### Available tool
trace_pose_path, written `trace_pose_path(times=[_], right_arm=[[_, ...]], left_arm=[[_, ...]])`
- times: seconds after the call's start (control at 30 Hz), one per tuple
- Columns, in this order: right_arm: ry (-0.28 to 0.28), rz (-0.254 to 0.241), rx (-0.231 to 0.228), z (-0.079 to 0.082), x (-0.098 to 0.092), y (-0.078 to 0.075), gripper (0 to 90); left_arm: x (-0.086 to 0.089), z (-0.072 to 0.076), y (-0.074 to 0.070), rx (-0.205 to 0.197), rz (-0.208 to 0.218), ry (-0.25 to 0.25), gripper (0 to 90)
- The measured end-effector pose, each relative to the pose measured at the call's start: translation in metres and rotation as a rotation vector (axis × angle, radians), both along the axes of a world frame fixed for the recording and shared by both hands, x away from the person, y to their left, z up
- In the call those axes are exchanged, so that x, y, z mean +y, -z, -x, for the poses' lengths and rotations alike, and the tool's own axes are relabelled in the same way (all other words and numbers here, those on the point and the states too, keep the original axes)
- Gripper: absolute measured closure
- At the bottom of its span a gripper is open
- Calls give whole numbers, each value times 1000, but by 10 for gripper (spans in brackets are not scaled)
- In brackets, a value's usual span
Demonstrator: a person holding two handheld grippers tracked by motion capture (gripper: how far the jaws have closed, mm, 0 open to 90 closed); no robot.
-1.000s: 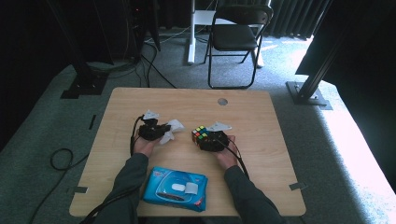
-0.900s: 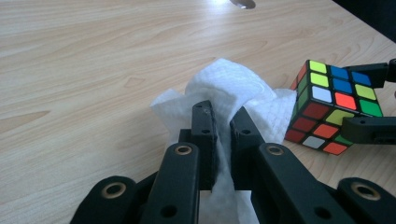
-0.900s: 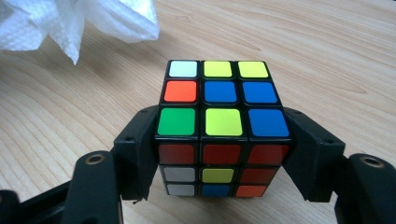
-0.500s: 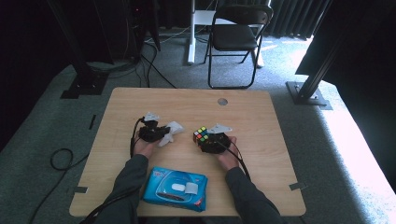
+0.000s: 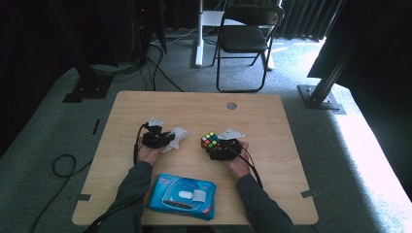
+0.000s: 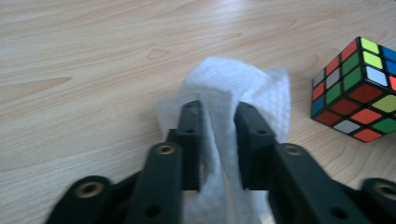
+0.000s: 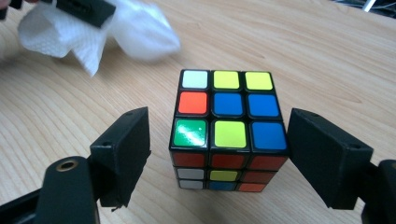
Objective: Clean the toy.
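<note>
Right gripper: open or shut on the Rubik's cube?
Open. In the right gripper view, the right gripper has its fingers either side of the Rubik's cube, with visible gaps on both sides.

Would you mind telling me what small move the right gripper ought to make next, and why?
Probably close the right gripper on the puzzle cube. Its jaws stand open on either side of the cube, with a gap at each flank, and the cube sits on the table. The left gripper already pinches the white wipe nearby, so steadying the cube for wiping seems the likely step.
</note>
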State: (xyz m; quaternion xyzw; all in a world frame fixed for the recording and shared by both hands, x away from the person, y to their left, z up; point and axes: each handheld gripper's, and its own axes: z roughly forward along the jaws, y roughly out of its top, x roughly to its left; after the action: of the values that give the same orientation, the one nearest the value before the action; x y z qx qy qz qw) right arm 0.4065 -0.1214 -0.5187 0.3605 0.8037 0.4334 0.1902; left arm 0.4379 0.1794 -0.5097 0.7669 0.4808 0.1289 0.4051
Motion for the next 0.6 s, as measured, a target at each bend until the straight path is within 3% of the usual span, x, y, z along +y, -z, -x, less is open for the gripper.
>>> trace_pose_path(times=[0.1, 0.2, 0.6], right_arm=[[3, -17, -1, 0, -3, -2, 224], [10, -30, -7, 1, -7, -4, 225], [40, -78, -43, 2, -21, -15, 264]], left_arm=[[2, 0, 0, 1, 12, -13, 559], [5, 0, 0, 4, 18, -31, 502], [11, 4, -5, -10, 37, -53, 445]])
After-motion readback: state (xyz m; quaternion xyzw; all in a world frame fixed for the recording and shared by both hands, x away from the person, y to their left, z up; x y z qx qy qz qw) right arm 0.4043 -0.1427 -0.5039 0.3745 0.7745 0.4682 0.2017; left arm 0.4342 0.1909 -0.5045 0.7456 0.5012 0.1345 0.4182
